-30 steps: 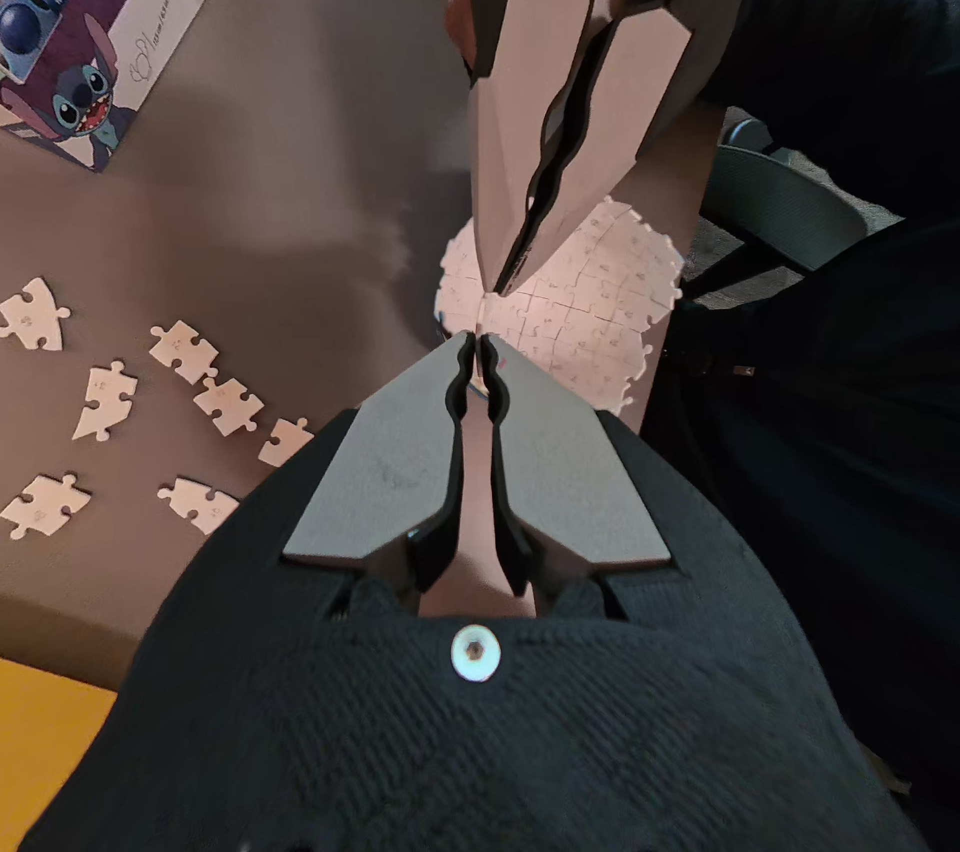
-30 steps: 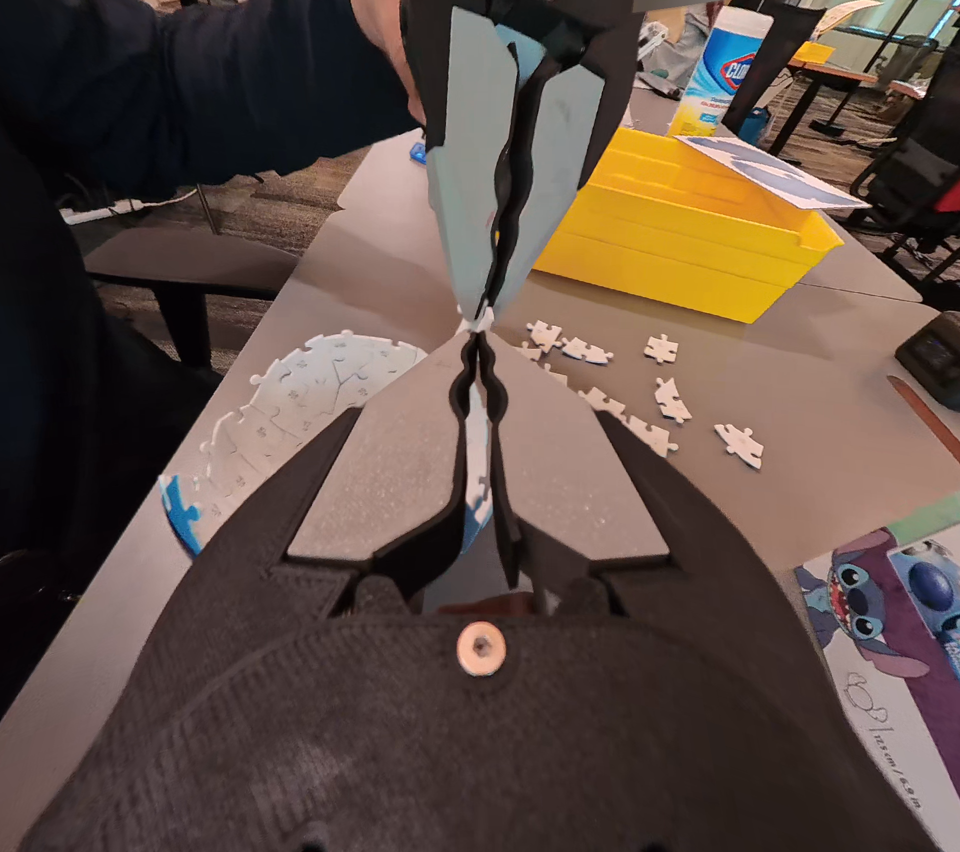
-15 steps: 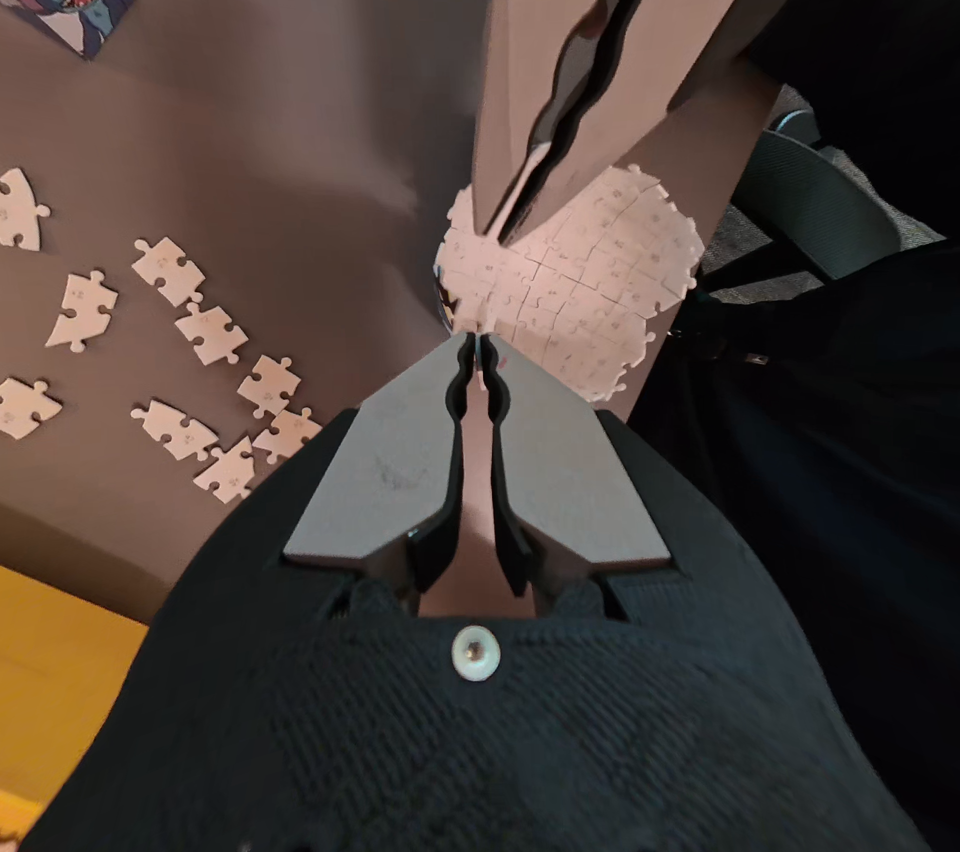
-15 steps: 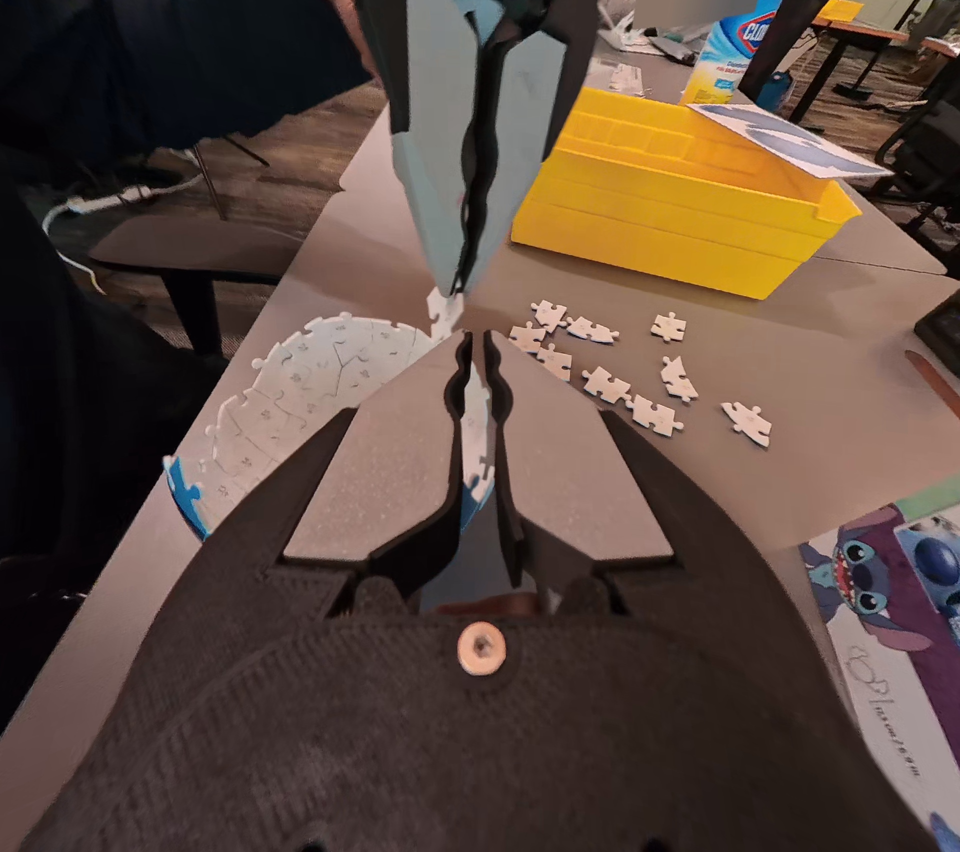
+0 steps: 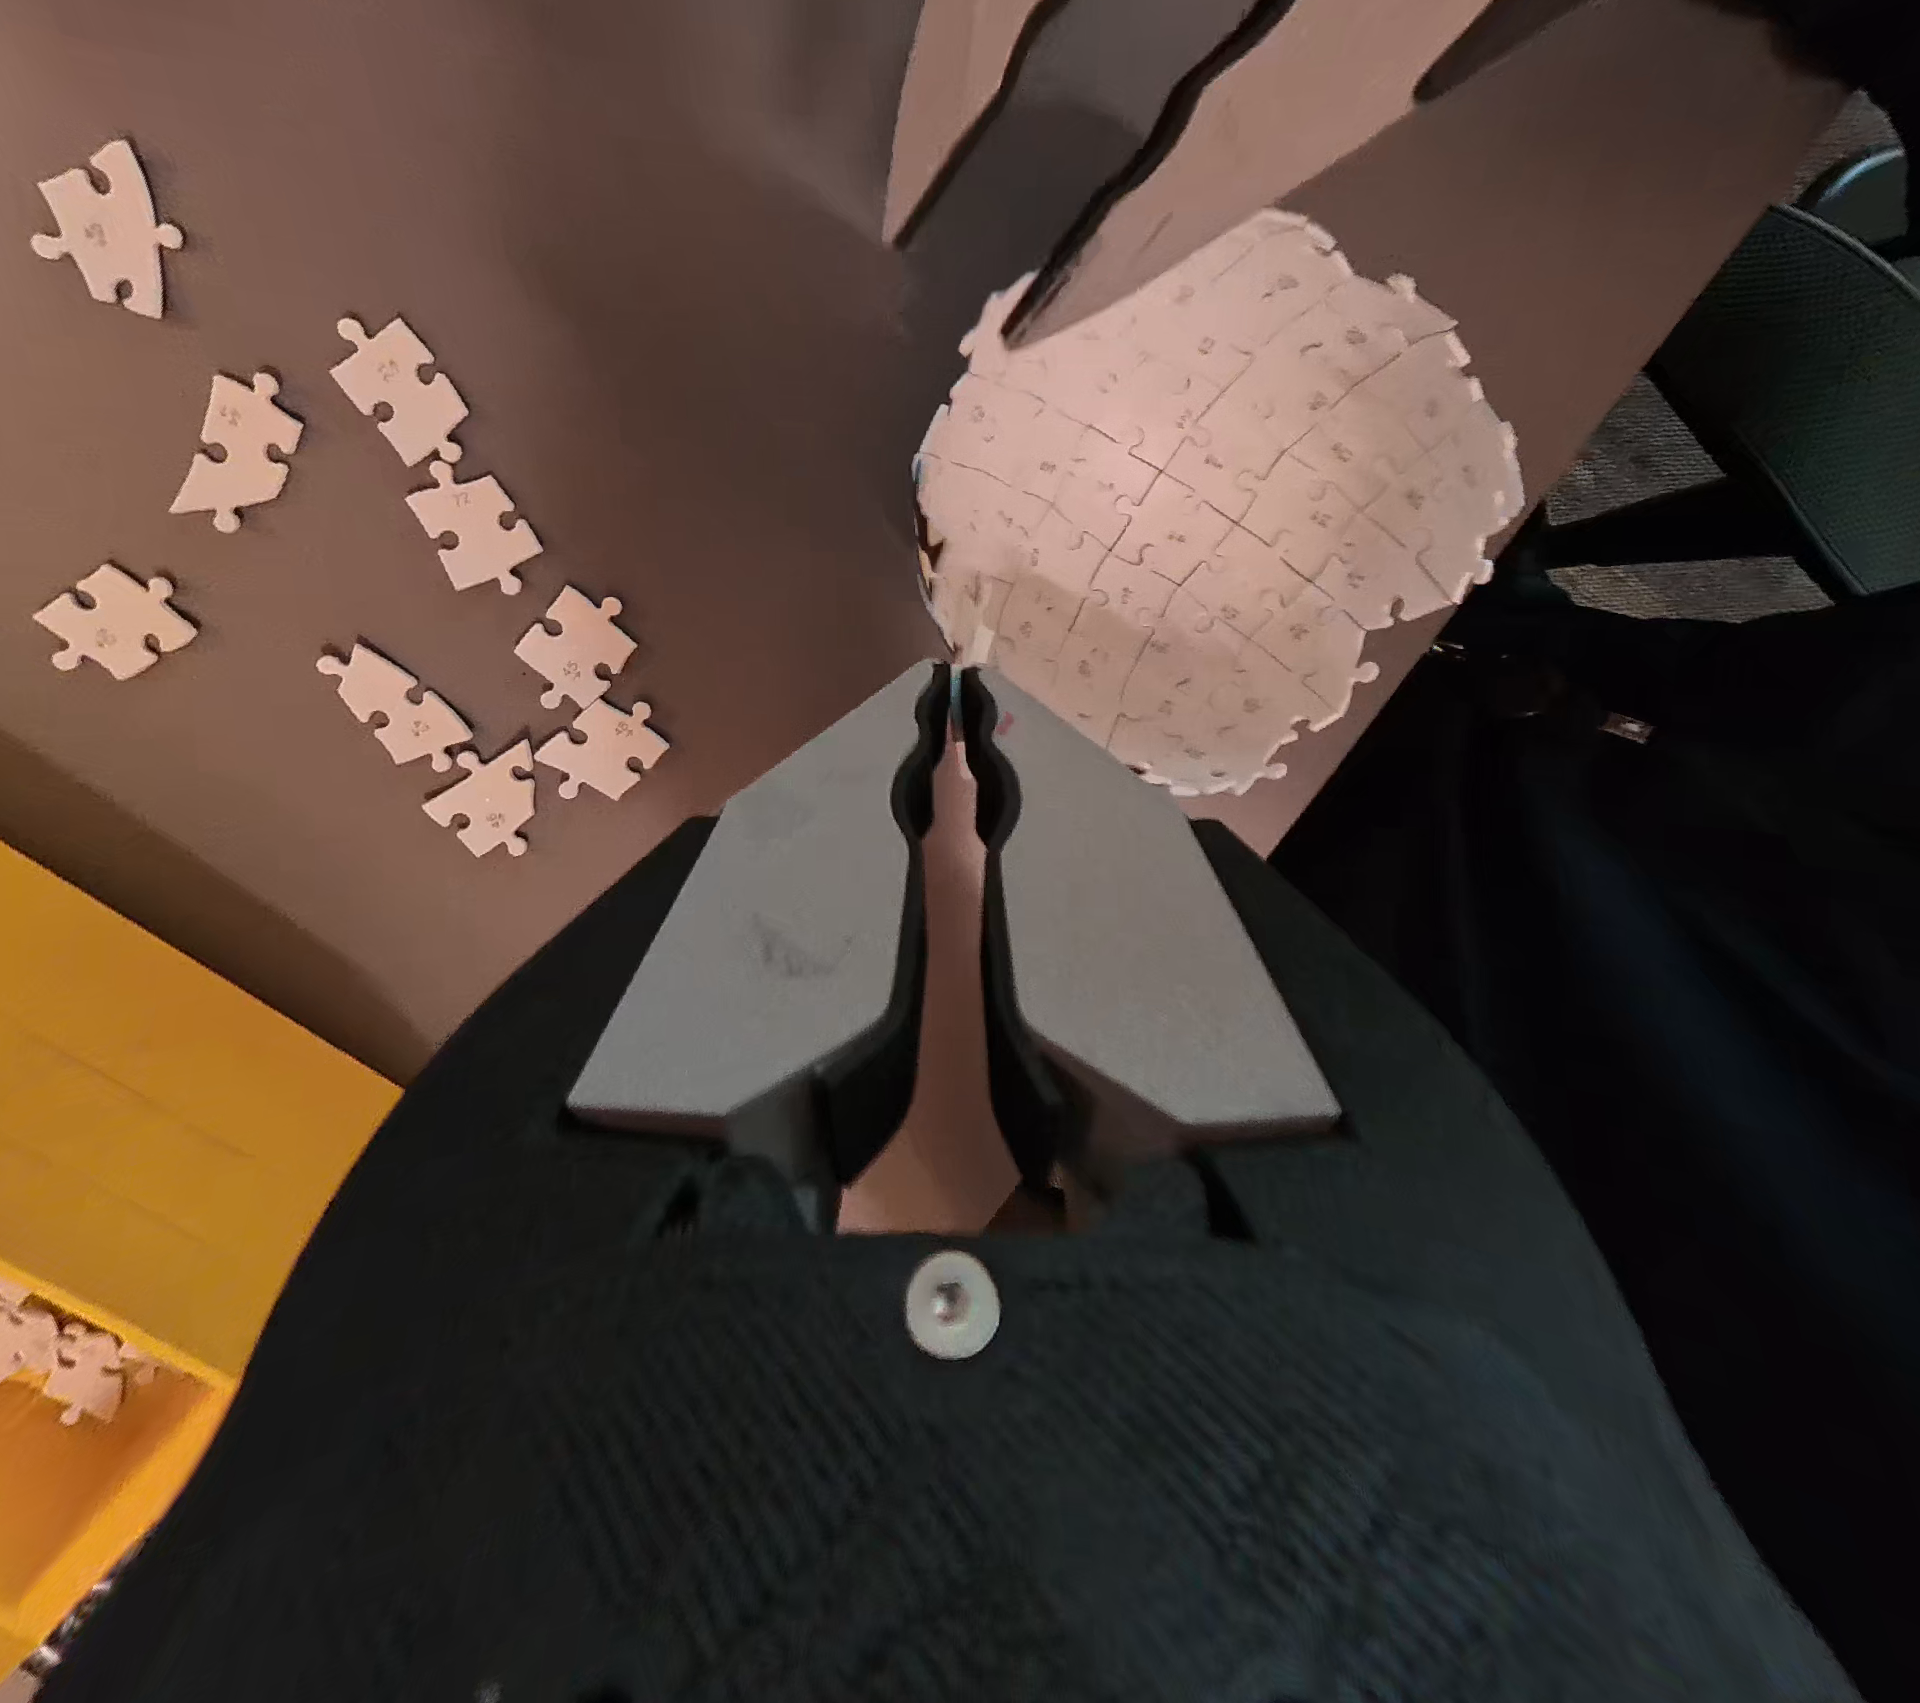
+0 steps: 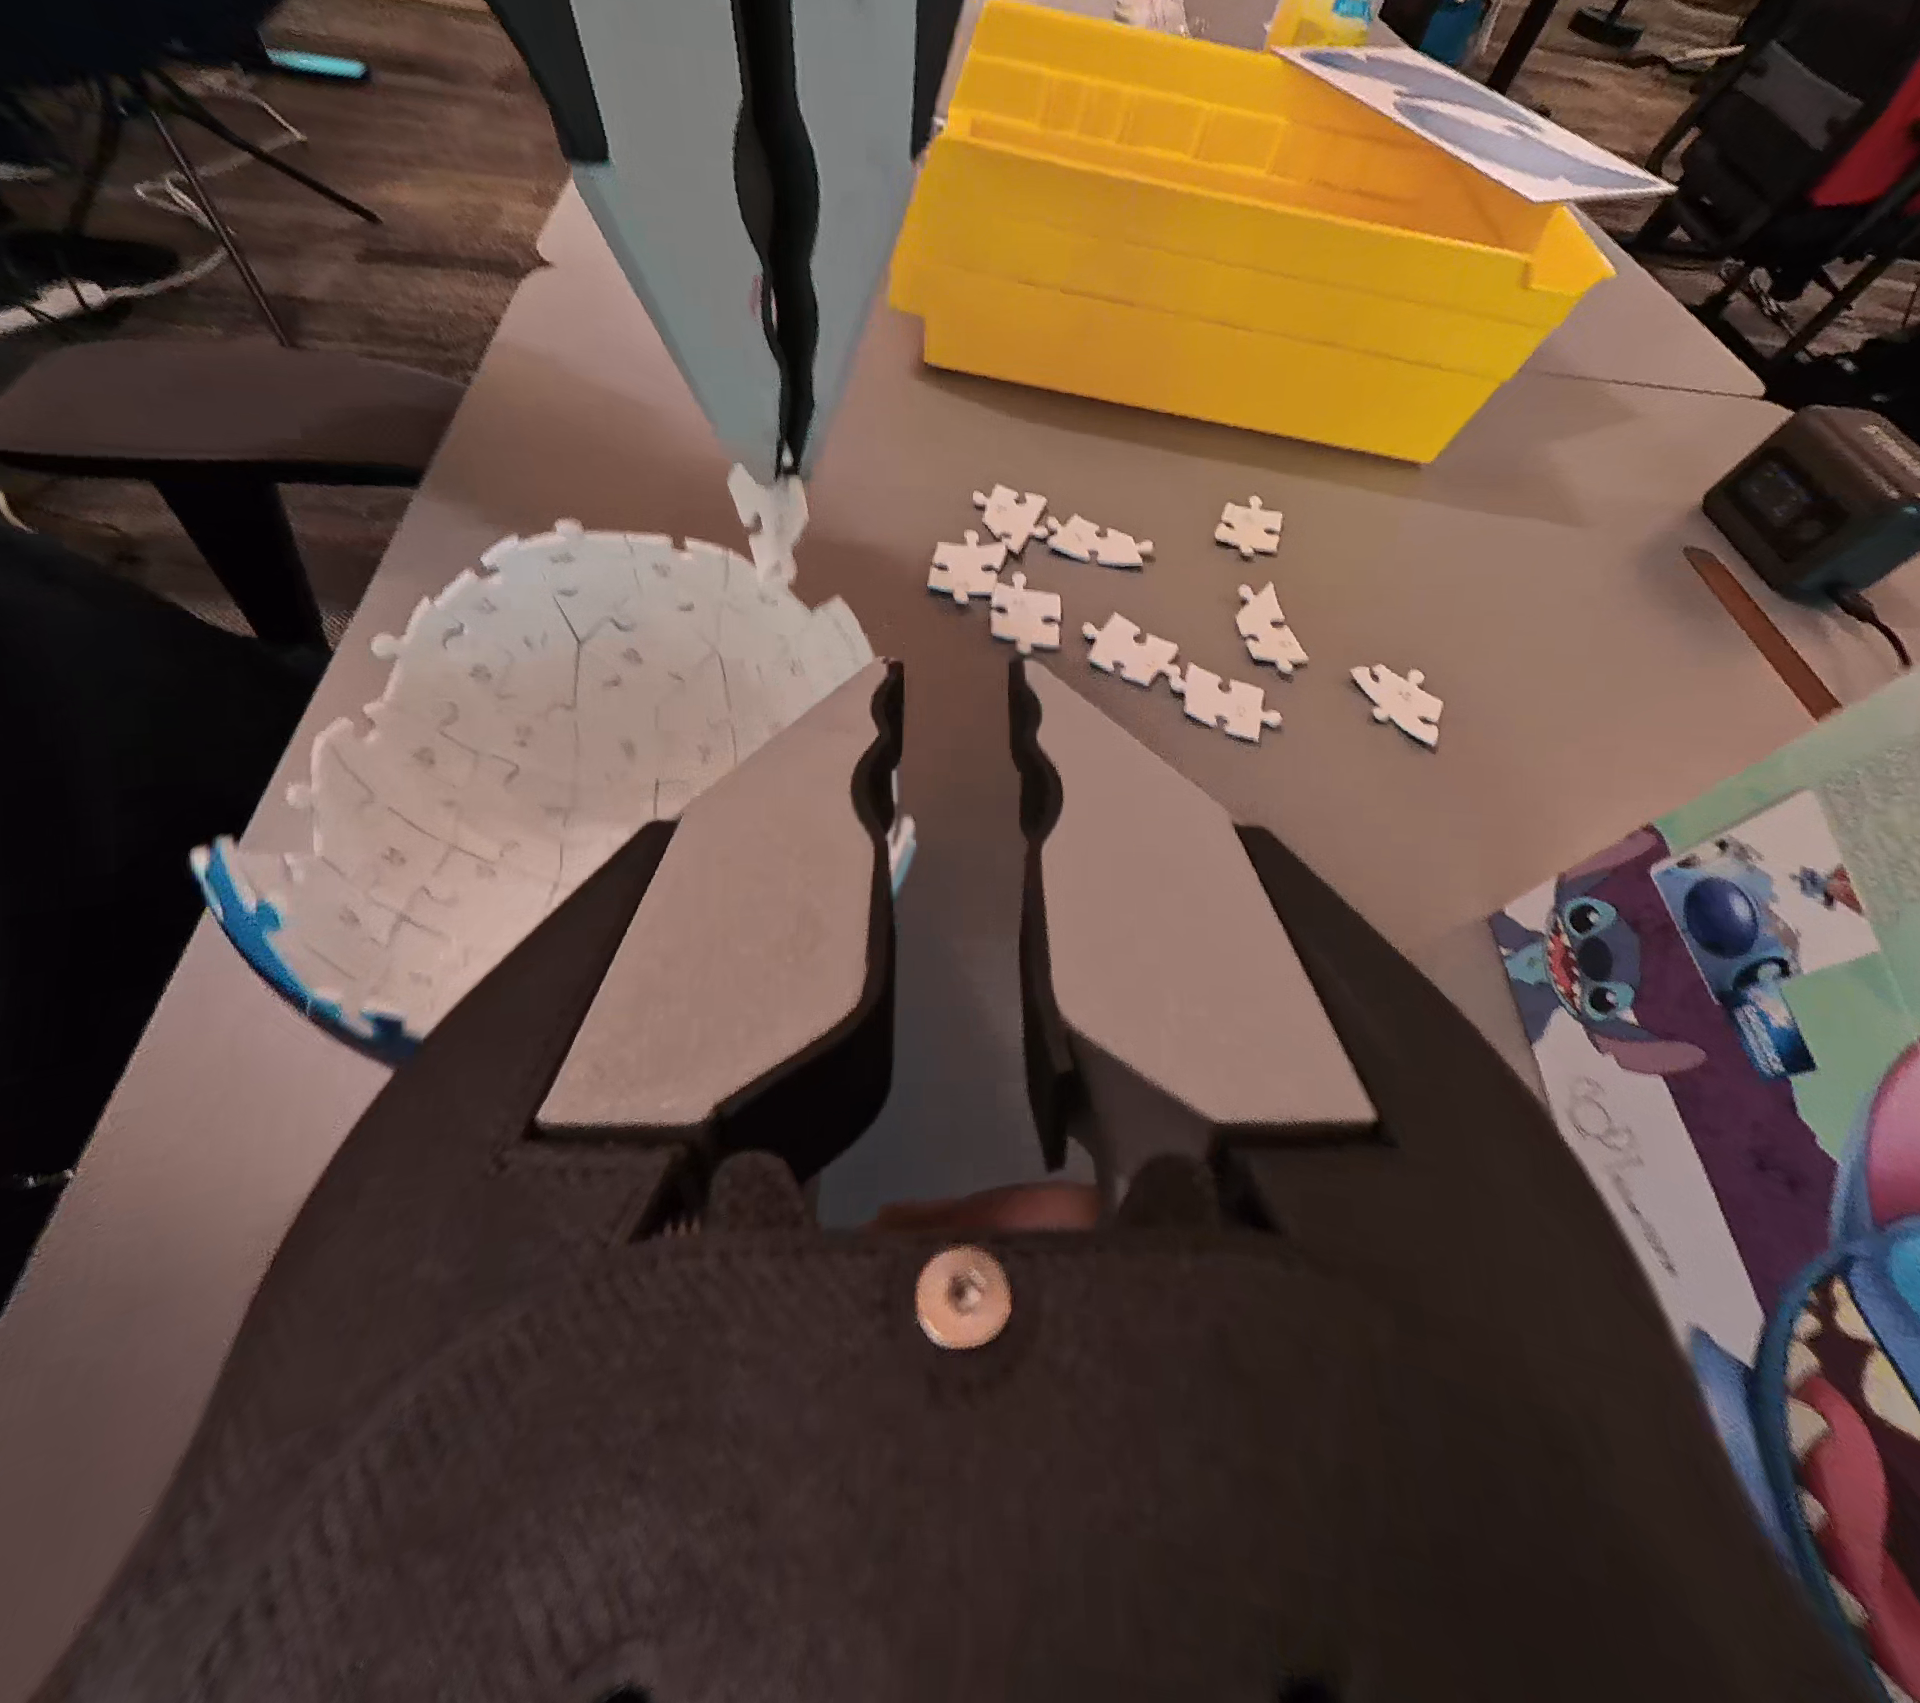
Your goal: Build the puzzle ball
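Observation:
The half-built puzzle ball (image 6: 561,718), a white bowl-shaped shell with a blue outer face, rests on the grey table near its left edge; it also shows in the left wrist view (image 5: 1216,510). My left gripper (image 5: 951,689) is shut on a single white puzzle piece (image 6: 769,515) and holds it just above the shell's rim. In the right wrist view the left gripper (image 6: 784,464) hangs down from above. My right gripper (image 6: 953,671) is open and empty, just right of the shell; in the left wrist view it (image 5: 961,282) reaches in from the top.
Several loose white pieces (image 6: 1143,625) lie on the table (image 6: 1558,573), also seen in the left wrist view (image 5: 457,531). A yellow bin (image 6: 1226,271) stands behind them. The puzzle box (image 6: 1714,1082) lies at the right, a black device (image 6: 1818,500) beyond it. A chair (image 5: 1787,427) stands past the table edge. Across from one pair of fingers to the other is roughly 6 cm.
Both grippers were pinched on the piece together. My right gripper has opened, let go and drawn back. My left gripper keeps the piece and has lifted a little from the shell.

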The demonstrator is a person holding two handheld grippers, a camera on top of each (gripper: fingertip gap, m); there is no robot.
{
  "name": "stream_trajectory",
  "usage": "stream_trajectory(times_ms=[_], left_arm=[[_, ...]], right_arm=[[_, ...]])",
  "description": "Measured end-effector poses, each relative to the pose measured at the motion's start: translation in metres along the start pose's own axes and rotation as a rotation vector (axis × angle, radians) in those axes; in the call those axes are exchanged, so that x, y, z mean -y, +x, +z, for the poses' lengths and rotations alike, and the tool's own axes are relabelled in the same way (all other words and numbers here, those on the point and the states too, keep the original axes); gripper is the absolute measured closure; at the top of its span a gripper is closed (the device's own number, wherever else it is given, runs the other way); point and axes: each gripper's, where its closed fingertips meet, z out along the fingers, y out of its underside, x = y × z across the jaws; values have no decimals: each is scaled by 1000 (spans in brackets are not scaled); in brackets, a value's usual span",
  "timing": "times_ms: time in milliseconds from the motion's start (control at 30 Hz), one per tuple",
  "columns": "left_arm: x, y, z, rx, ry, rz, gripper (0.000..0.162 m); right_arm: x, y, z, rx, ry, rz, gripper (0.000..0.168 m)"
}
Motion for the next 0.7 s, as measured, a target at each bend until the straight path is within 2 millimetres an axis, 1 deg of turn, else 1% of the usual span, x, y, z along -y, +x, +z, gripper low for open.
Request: stream_trajectory(times_ms=[100,200,300,367,433,500,533,633,700], left_arm=[[-2,2,-1,12,-18,0,162],[0,3,-2,23,-21,2,162],[2,1,-5,46,-15,7,162],[4,0,-5,52,-9,2,162],[5,1,-5,47,-12,0,162],[4,1,-3,57,-25,4,162],[3,0,-2,65,-31,6,162],[1,1,-1,66,-41,8,162],[0,0,-2,65,-38,5,162]], right_arm=[[-10,5,-16,12,-20,2,151],[-29,10,-25,44,-57,59,151],[-46,16,-18,35,-93,83,151],[-52,14,-11,34,-116,76,151],[-51,15,-4,6,-111,68,151],[-44,25,-1,-79,-82,70,149],[-40,26,0,-91,-64,67,149],[-25,16,-2,-44,23,43,148],[-21,13,-2,-27,43,31,148]])
